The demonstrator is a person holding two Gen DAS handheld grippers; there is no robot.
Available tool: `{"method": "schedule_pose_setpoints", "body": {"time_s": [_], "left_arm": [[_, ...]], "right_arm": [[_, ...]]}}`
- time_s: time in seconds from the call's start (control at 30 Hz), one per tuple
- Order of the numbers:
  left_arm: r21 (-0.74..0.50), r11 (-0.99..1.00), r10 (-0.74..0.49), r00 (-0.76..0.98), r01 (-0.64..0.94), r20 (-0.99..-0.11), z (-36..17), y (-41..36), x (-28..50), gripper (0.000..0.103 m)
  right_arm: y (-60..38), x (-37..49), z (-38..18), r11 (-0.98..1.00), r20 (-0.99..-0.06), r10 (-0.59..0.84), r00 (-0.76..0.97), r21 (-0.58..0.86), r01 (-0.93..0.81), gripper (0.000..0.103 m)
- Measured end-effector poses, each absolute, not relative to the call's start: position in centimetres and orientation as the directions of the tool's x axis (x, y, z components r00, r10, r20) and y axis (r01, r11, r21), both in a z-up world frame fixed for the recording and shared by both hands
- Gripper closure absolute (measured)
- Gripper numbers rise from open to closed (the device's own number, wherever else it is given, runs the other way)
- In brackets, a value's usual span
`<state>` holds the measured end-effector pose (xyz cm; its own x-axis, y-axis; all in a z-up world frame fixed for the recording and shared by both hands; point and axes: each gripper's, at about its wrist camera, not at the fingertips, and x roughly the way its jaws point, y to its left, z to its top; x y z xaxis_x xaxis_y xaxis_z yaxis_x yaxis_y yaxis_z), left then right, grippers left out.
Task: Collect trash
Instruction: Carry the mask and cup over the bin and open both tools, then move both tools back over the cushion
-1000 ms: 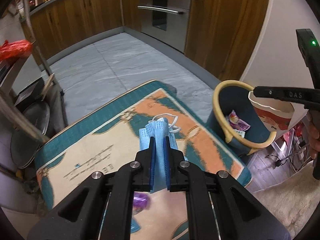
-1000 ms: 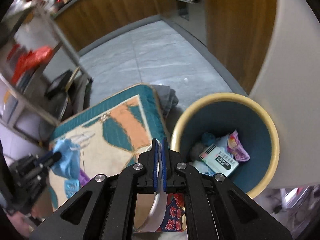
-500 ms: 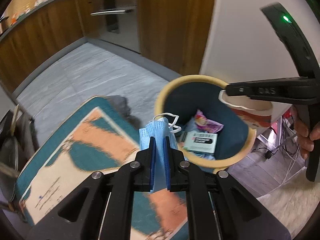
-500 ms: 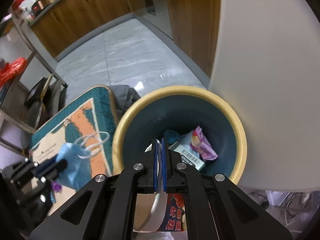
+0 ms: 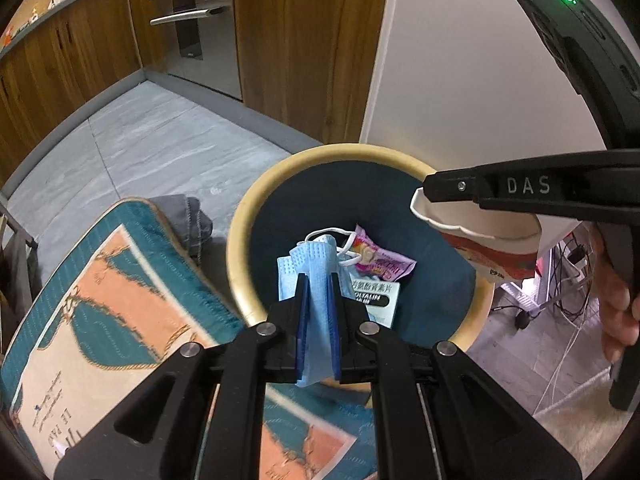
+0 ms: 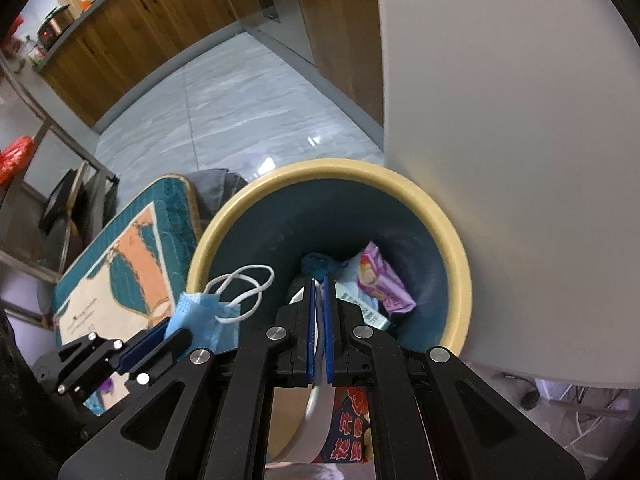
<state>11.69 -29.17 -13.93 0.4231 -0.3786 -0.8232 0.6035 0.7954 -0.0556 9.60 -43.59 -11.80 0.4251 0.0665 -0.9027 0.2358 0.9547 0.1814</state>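
My left gripper (image 5: 318, 280) is shut on a blue face mask (image 5: 310, 264) with white ear loops and holds it over the near rim of the round bin (image 5: 256, 200). The bin is dark teal with a cream rim and holds a purple wrapper (image 5: 380, 258) and a white medicine box (image 5: 376, 300). My right gripper (image 6: 319, 284) is shut on the rim of a white and red paper cup (image 5: 480, 236), held over the bin's right side. In the right wrist view the mask (image 6: 200, 316) hangs at the bin's left rim (image 6: 208, 236).
A teal and orange mat (image 5: 120, 300) lies left of the bin, with grey cloth (image 5: 188, 220) at its corner. A white wall (image 5: 460, 80) and wooden cabinets (image 5: 300, 40) stand behind. Cables (image 5: 560, 280) lie on the floor at the right.
Both grippers have moved toward the bin. The mask has gone from over the mat to over the bin's opening, and the cup now sits above the bin's right side.
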Motion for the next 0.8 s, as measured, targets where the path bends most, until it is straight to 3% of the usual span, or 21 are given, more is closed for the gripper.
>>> {"method": "schedule_pose_setpoints", "body": {"time_s": [0.17, 0.27, 0.37, 0.43, 0.6, 0.8], "left_arm": [[-0.049, 0.787, -0.399, 0.448, 0.615, -0.8, -13.8, -30.6, 11.3, 0.094], [-0.023, 0.783, -0.398, 0.472, 0.622, -0.787, -13.5, -31.0, 11.1, 0.084], [-0.024, 0.789, -0.399, 0.483, 0.614, -0.78, -13.3, -30.9, 11.0, 0.065], [-0.028, 0.798, -0.395, 0.487, 0.602, -0.779, -13.1, -30.6, 11.1, 0.059], [-0.02, 0.804, -0.386, 0.496, 0.594, -0.778, -12.7, -29.7, 10.9, 0.05], [-0.017, 0.824, -0.372, 0.52, 0.566, -0.769, -11.6, -27.6, 10.4, 0.037]], "right_arm": [[-44.4, 9.6, -11.9, 0.947, -0.899, 0.047, 0.435, 0.179, 0.267, 0.098], [-44.9, 9.6, -11.9, 0.942, -0.894, 0.05, 0.445, 0.19, 0.277, 0.097], [-45.3, 9.4, -11.6, 0.938, -0.883, 0.048, 0.467, 0.201, 0.283, 0.087], [-45.3, 9.4, -11.2, 0.935, -0.875, 0.048, 0.482, 0.209, 0.288, 0.073], [-45.2, 9.5, -10.4, 0.931, -0.865, 0.037, 0.5, 0.211, 0.297, 0.059], [-44.2, 9.5, -9.4, 0.924, -0.856, 0.026, 0.516, 0.217, 0.314, 0.031]]}}
